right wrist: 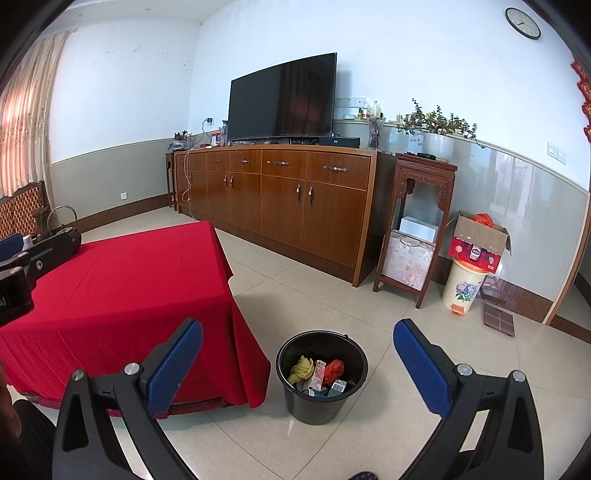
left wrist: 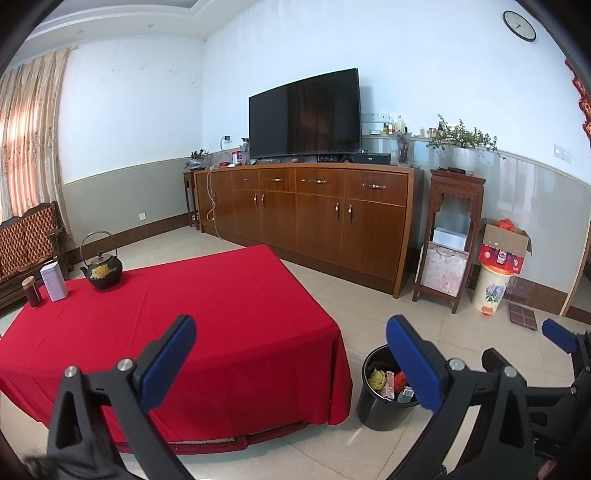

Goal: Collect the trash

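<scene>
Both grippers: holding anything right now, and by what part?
Nothing is held. Left gripper and right gripper both stand wide open with bare blue pads. The trash sits in the black bucket on the floor.

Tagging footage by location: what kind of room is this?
Most likely a home living room: a large television on a long wooden sideboard, and a low table with a red cloth.

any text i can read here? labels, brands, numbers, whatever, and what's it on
None can be read outright.
Red cardboard box on the floral bin: printed labels, too blurred.
Cartons in the black bucket: print too small.
Wall clock: no digits legible.
White tin on the red tablecloth: nothing readable.
Black set-top box by the TV: small pale mark, unreadable.
Left claw's body at the right wrist view's edge: cut-off white letters, not decipherable.
</scene>
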